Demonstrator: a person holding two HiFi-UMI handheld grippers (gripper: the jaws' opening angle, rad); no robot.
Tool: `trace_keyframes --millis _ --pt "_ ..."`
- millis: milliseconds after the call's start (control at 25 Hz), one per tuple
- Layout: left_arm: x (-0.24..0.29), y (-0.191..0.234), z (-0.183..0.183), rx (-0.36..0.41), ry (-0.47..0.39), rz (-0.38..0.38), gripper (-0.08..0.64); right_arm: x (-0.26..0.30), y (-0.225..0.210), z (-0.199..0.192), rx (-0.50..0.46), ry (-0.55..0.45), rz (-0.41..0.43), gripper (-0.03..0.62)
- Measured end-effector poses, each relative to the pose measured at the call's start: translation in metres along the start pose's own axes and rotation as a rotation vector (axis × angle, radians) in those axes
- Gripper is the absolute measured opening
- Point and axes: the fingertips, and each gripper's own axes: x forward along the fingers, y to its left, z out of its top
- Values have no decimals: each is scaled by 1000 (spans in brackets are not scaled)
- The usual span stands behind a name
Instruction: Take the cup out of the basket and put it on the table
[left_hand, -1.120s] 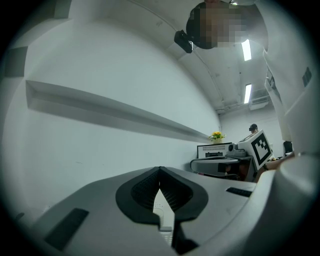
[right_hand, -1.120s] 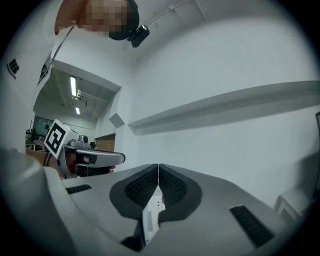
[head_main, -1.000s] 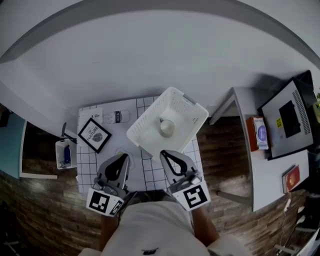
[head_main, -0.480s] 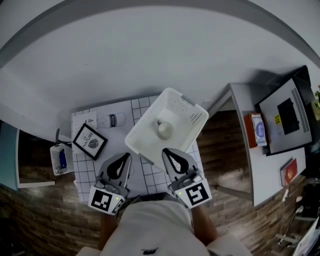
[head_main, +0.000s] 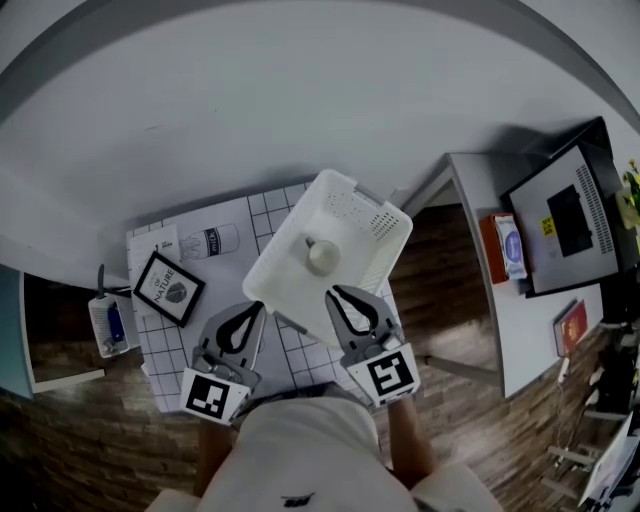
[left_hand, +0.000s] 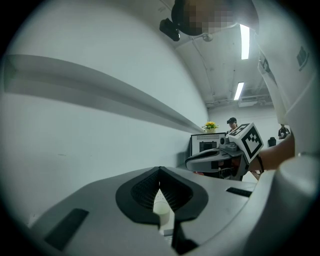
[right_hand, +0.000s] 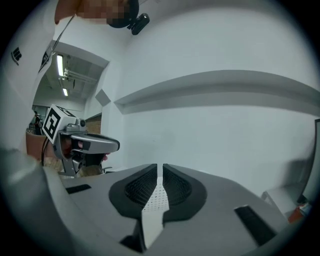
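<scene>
Jaws pressed together, we note, on left gripper (head_main: 258, 310) and right gripper (head_main: 333, 293), both pointing twelve o'clock toward basket (head_main: 283, 272) holding cup (head_main: 321, 256).

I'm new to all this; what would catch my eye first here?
A white perforated basket fills the right part of the gridded table, with one pale cup inside it. Nearer the person, the left tool and right tool point toward the basket, both shut and empty.
</scene>
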Motion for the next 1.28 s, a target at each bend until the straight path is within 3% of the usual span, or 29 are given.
trace_keyframes --millis 400,680,1000,1280 --pt "22 7 -9 12 30 -49 5 19 -8 -26 -115 168 13 95" --pt "43 11 -16 32 52 -93 5 42 -21 -57 -246 292 44 123" --pt "64 18 -24 72 73 -140 5 79 -19 -101 -431 480 176 140" --pt "76 22 -29 134 84 -176 5 100 -19 -142 -523 640 297 144"
